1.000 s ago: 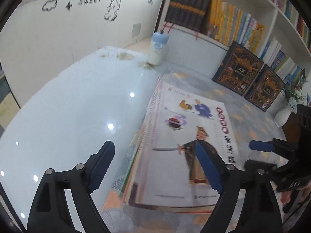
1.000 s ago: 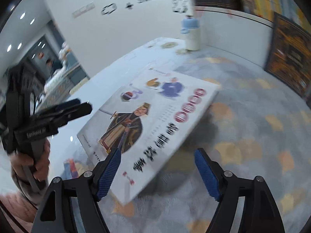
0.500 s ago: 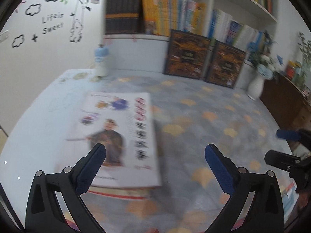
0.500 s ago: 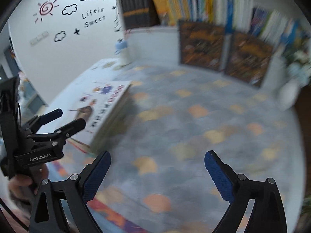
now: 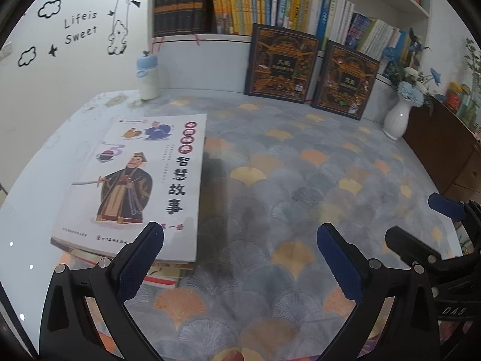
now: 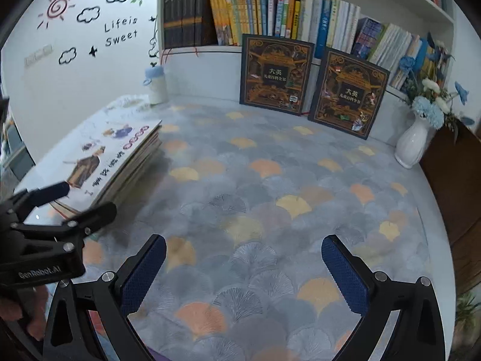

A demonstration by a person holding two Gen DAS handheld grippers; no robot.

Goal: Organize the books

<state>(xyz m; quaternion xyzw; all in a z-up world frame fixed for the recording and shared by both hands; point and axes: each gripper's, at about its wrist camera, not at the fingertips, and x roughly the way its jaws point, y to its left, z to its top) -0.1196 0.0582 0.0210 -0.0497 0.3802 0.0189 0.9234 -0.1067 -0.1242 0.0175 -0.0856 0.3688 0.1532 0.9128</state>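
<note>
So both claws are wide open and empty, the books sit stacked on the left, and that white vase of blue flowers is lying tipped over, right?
Not quite: the white vase stands upright, as the right wrist view shows. The rest holds: left gripper and right gripper open and empty, stack of books on the left.

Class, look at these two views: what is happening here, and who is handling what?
A person holds a gripper in each hand over a patterned tablecloth. The left gripper and right gripper have just been opening and now stand wide apart, with nothing between the fingers. A stack of books lies flat at the left, apart from both. Two dark books lean against the shelf behind.
</note>
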